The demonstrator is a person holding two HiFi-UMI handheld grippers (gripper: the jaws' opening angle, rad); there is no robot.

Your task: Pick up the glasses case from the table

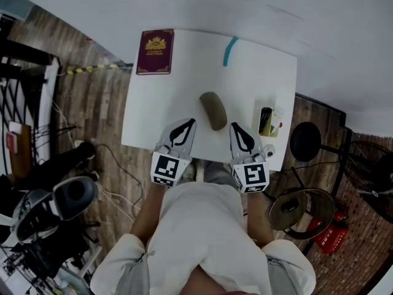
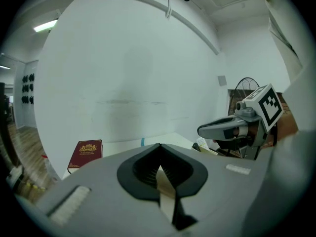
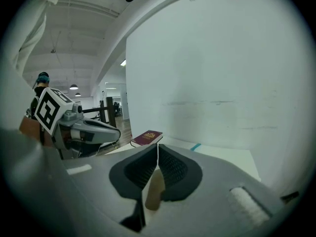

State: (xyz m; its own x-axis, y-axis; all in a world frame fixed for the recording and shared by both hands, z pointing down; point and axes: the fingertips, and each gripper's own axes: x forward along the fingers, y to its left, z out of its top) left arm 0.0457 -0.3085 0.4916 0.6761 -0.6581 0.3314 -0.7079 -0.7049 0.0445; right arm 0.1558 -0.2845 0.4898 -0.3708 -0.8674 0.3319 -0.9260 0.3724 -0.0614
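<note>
An olive-grey glasses case (image 1: 214, 110) lies on the white table (image 1: 184, 91), near its front edge. My left gripper (image 1: 191, 123) points at the table just left of the case, its jaws shut and holding nothing. On the other side, my right gripper (image 1: 233, 127) is also shut and holding nothing. Neither touches the case. In the left gripper view the tips (image 2: 159, 146) meet, and the right gripper (image 2: 217, 128) shows alongside. The right gripper view shows its tips (image 3: 158, 146) together, with a tan shape (image 3: 153, 191) in the gap behind them.
A maroon book (image 1: 156, 51) lies at the table's far left corner and a teal pen (image 1: 229, 51) at the far edge. A small box with a phone (image 1: 268, 121) sits at the right. A stool (image 1: 305, 141), a fan and a fire extinguisher (image 1: 328, 232) stand on the floor right.
</note>
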